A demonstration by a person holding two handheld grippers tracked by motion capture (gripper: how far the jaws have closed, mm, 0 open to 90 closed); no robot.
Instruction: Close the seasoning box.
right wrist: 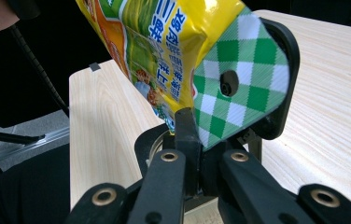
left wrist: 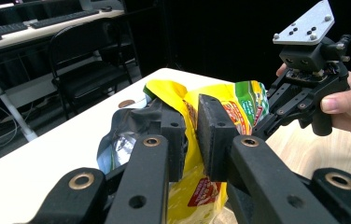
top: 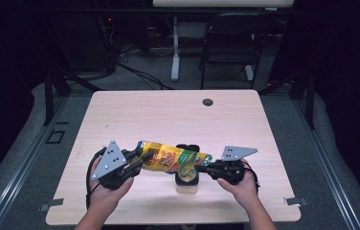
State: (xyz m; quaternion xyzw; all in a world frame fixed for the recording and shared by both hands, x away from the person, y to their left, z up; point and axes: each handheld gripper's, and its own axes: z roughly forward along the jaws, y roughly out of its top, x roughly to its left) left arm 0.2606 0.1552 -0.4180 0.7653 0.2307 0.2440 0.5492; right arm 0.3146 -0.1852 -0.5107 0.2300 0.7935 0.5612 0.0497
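Note:
A yellow snack bag [top: 173, 157] with green checked ends hangs level above the table [top: 168, 115], stretched between both grippers. My left gripper [top: 137, 163] is shut on the bag's left end; in the left gripper view the pads [left wrist: 216, 135] pinch the yellow foil [left wrist: 197, 186], and the silver inside [left wrist: 122, 140] shows beside them. My right gripper [top: 204, 165] is shut on the green checked right end [right wrist: 239, 79], with its fingertips [right wrist: 185, 126] pressed on the seam. Under the bag stands a small black device [top: 187, 147] on a pale block [top: 186, 186].
The black device's rounded upright part [right wrist: 283, 93] stands right behind the bag's checked end. A cable hole [top: 208, 102] sits at the table's far side. A black chair [top: 230, 43] and desk legs stand beyond the table. The table's near edge lies just below both hands.

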